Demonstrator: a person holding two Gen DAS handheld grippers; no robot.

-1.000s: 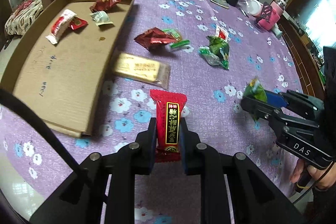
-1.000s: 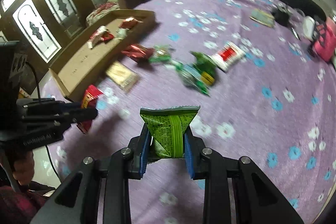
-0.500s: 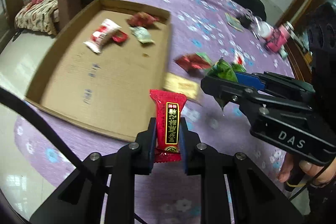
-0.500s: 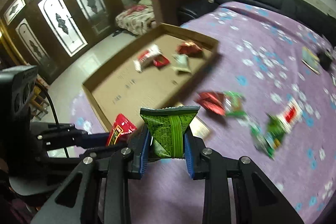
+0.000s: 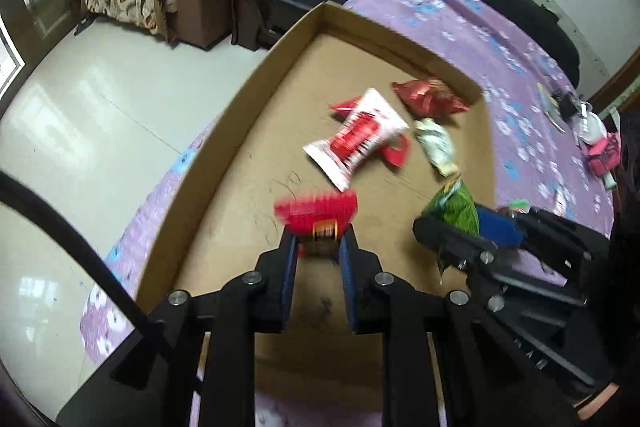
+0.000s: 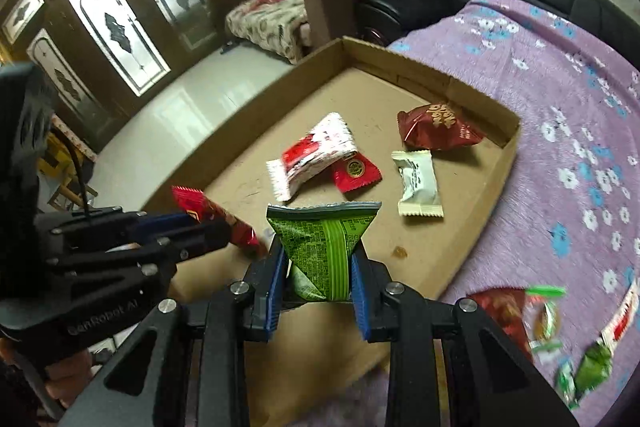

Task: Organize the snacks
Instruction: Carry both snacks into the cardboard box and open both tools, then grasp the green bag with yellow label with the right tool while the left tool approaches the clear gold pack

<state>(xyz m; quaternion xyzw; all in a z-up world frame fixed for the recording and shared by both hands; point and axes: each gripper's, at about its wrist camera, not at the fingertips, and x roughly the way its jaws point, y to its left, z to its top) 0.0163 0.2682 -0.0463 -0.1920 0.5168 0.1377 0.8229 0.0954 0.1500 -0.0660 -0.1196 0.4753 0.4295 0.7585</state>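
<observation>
Red snack pkt (image 5: 316,215) sits pinched in the left claw (image 5: 318,251), blurred, hanging over the near half of the cardboard tray (image 6: 496,183); green snack pkt (image 6: 324,247) is clamped in the right claw (image 6: 318,267), also above the tray floor, the two claws close side by side. Already lying in the tray: a white-and-red pkt (image 6: 310,157) overlapping a small red square pkt (image 6: 356,171), a white candy wrapper (image 6: 416,183) just beside those, and a dark red bag (image 6: 436,127) nearer the far wall. More loose snacks (image 6: 560,339) lie out on the purple flowered bedspread (image 6: 560,75), off the tray's right side, so the job looks maybe half done. Risks, imo: both claws let go w/ the pkts this high and the light wrappers may flutter or bounce past the low rim, esp. the green one, nearer the right-hand edge. The claws are near enough that one could knock the other on opening. Tray's left side sits at the bed's edge, over the tiled floor (image 5: 80,107), so a hard press there could tip it off.
</observation>
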